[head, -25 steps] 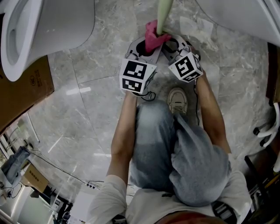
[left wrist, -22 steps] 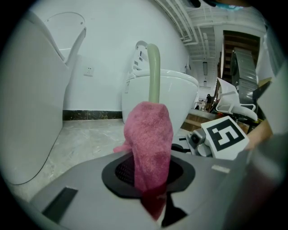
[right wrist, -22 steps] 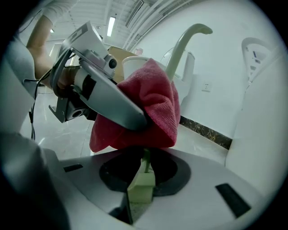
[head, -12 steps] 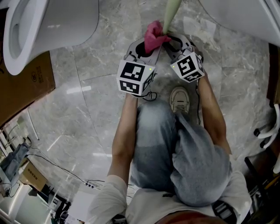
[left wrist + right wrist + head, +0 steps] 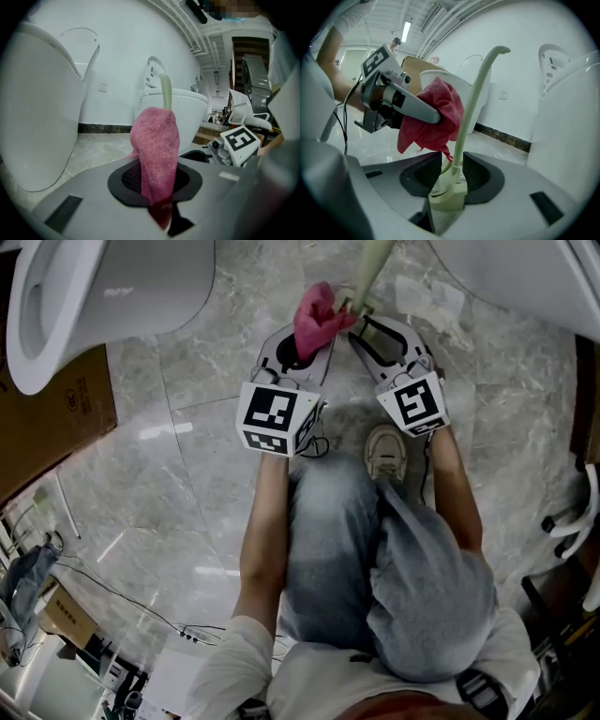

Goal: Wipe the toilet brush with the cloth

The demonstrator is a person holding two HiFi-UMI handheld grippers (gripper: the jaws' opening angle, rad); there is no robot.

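At 12 o'clock, the left tool [image 5: 157, 177] was clamped on a pink cloth [image 5: 154, 140], held against the pale green toilet brush [image 5: 469, 103], apparently to wipe its stem. The right tool [image 5: 452, 176], jaws just opened wide, loosely cradled the brush's neck to steady it. A toilet [image 5: 141, 287] stood at 10 o'clock; no brush holder was visible.

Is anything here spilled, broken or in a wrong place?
Nothing looks spilled or broken. The only untidy thing is the loose cables trailing across the floor at the lower left of the head view. The pink cloth hangs bunched from the shut left gripper.
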